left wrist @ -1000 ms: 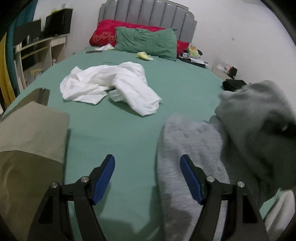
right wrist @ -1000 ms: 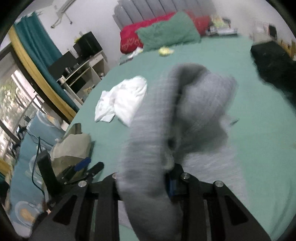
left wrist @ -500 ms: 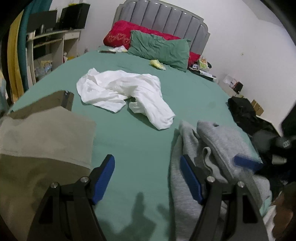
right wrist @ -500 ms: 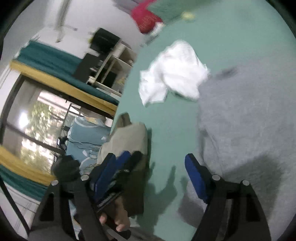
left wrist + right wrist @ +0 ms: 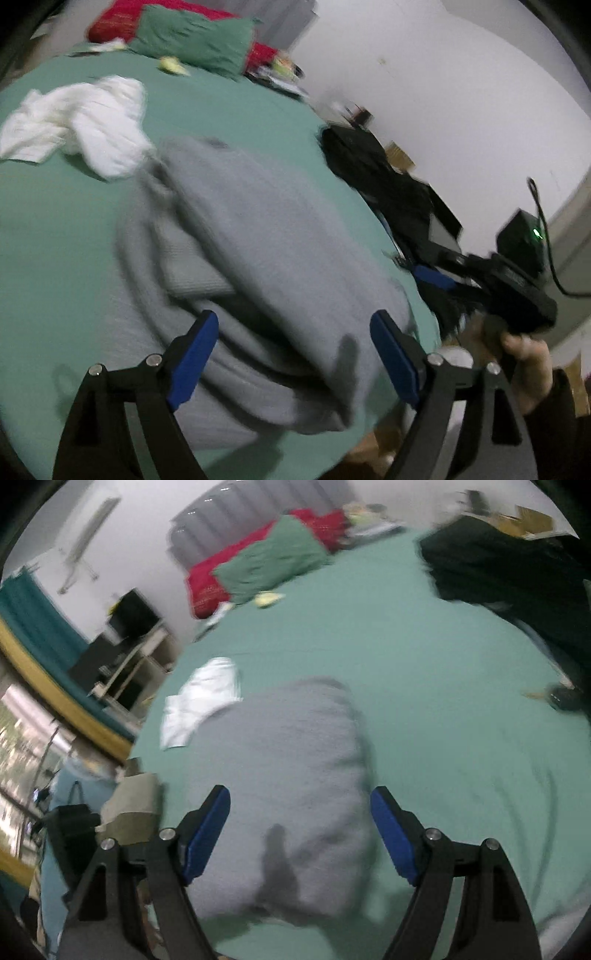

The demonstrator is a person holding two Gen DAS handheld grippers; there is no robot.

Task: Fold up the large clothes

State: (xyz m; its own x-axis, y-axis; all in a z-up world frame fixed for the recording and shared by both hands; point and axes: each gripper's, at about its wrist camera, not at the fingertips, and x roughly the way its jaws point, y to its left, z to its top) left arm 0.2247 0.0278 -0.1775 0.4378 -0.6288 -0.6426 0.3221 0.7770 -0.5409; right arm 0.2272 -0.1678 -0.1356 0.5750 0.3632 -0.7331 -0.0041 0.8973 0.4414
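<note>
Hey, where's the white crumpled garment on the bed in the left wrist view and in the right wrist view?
Left wrist: the white garment lies upper left on the green sheet, beyond the grey garment.
Right wrist: the white garment lies left of centre, at the grey garment's far left edge.
Shared landmark: the green pillow leaning on the red pillow at the headboard.

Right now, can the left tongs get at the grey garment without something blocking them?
Probably yes. The left tongs stand open just over the grey garment, and nothing lies between them. The white garment lies further off.
</note>
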